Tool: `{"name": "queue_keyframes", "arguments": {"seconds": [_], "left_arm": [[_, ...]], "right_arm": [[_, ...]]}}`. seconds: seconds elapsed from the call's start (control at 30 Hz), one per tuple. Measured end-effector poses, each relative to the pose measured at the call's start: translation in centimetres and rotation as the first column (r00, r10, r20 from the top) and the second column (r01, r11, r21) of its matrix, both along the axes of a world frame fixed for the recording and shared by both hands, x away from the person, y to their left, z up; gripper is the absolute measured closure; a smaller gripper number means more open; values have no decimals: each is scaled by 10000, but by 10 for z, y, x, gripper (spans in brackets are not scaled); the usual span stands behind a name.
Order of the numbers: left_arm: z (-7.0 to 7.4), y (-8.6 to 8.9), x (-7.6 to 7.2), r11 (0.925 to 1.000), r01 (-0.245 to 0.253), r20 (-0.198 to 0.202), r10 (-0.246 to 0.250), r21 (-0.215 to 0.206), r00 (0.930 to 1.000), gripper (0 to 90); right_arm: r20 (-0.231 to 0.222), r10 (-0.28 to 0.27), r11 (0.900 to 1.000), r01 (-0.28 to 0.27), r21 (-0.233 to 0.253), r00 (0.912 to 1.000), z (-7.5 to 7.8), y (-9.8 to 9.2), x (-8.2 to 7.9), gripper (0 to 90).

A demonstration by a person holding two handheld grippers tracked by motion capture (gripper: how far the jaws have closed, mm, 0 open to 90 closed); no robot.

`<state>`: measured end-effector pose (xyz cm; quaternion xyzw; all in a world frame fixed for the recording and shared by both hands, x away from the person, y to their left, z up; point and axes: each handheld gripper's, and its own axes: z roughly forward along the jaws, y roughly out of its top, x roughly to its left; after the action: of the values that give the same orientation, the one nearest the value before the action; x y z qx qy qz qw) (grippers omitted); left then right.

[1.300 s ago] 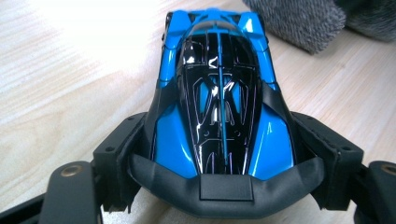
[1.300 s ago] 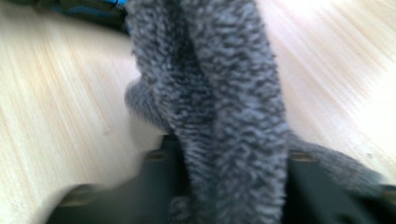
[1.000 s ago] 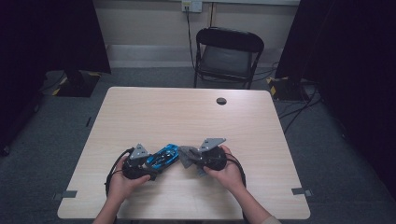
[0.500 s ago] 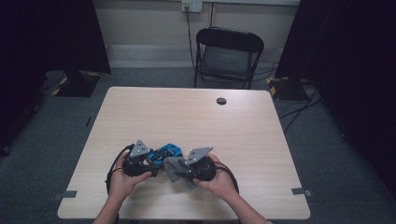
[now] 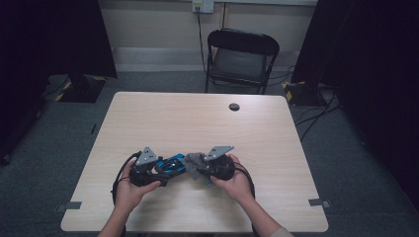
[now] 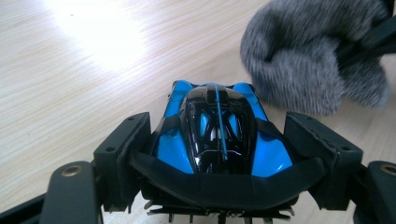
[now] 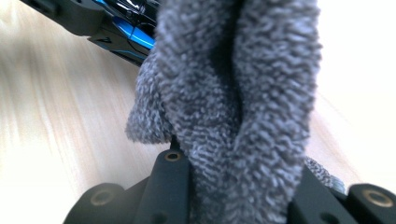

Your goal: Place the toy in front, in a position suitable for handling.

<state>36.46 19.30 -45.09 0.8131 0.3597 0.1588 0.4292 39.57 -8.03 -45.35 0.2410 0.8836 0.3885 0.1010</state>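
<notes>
Step in hand looks like wiping the toy car (image 6: 215, 133) with the grey cloth (image 7: 233, 107); left tongs (image 6: 219, 154) are clamped on the car's flanks, nose pointing away from the camera, car held low over the near part of the table (image 5: 197, 118), between the two hands; whether its wheels touch the wood I cannot tell; right tongs (image 7: 236, 186) are clamped on a bunched wad of the cloth, which bulges up between the jaws; in the left gripper view the cloth sits just beyond the car's nose on the right, close but seemingly not yet on the bodywork; my read: contact stroke is about to start; next move calls for bringing the wad onto the nose or canopy and dragging it along the body, light pressure, left tongs bracing so the car doesn't twist out; risk: glossy shell slips in the grip.
</notes>
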Motion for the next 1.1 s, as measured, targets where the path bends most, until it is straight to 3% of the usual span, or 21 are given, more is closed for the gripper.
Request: {"name": "queue_keyframes", "arguments": {"seconds": [0.1,0.2,0.33,0.47,0.67,0.97,1.1], "left_arm": [[-1,-1,1,10000,-70,40,70,48,10000,247],[-3,-3,1,9999,-97,27,96,27,9999,247],[-6,-6,0,10000,-28,-96,28,75,10000,247],[-8,-5,-1,9999,-4,-134,6,153,9999,247],[-10,-3,-2,9999,-1,-232,4,120,9997,247],[-11,-1,-2,9999,37,-326,-33,117,9995,247],[-13,-1,-1,10000,-4,-413,7,77,9991,247]], "right_arm": [[-59,454,9986,-453,276,9989,8,1,-7,773],[-222,1254,9917,-1247,321,9919,10,13,-22,773],[-478,2022,9790,-2032,-166,9782,-2,39,-36,773],[-436,1634,9845,-1657,-581,9856,-9,47,-29,773],[-352,797,9910,-830,-1051,9962,-11,36,-10,775],[-106,-315,9911,299,-1300,9994,-12,9,11,775],[-10,-373,9902,368,-1351,9993,-7,0,11,775]]}}
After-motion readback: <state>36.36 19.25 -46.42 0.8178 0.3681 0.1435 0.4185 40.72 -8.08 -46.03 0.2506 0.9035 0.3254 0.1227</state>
